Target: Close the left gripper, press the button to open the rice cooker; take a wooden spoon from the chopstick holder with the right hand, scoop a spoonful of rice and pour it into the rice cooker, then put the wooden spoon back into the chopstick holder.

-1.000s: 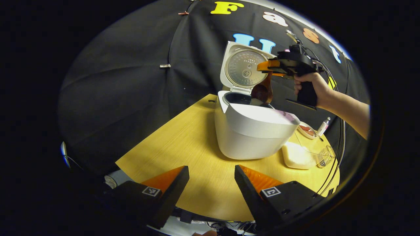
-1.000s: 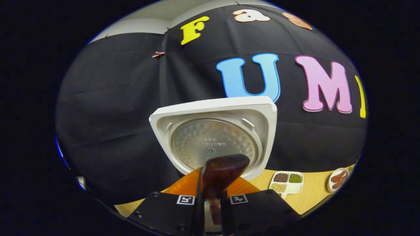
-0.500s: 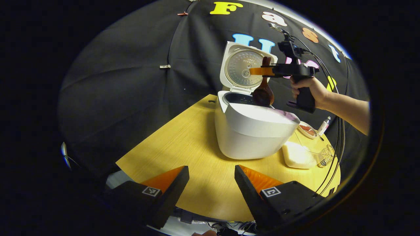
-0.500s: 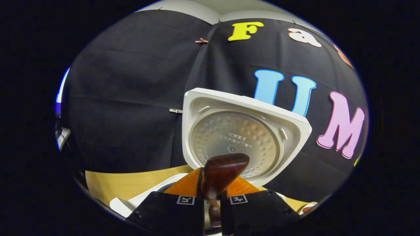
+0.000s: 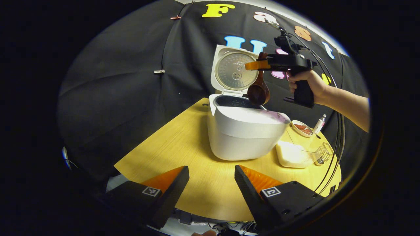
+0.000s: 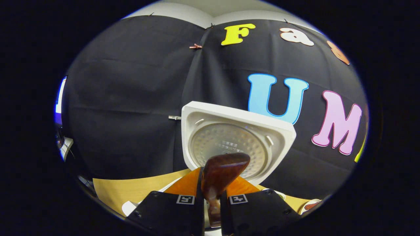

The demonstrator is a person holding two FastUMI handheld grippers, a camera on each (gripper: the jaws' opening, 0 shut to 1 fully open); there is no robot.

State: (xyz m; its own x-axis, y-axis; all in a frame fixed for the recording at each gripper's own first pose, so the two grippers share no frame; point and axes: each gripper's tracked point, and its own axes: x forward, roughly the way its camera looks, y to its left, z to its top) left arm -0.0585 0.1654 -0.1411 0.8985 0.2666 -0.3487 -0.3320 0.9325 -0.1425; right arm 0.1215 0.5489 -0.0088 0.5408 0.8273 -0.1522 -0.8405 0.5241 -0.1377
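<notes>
Black cloth walls the booth behind a pale yellow wood-grain table (image 5: 183,147), where the right gripper (image 6: 211,193) has its fingers clamped on the handle of the dark glossy wooden spoon (image 5: 258,91), whose bowl hangs down just above the open pot of the smooth white rounded rice cooker (image 5: 244,131), lid (image 5: 231,70) upright. Pouring looks in hand or just done; next comes returning the spoon to the wire chopstick holder (image 5: 323,155), which calls for a steady carry. Apart and empty, the left gripper (image 5: 211,183) waits low over the near table edge
</notes>
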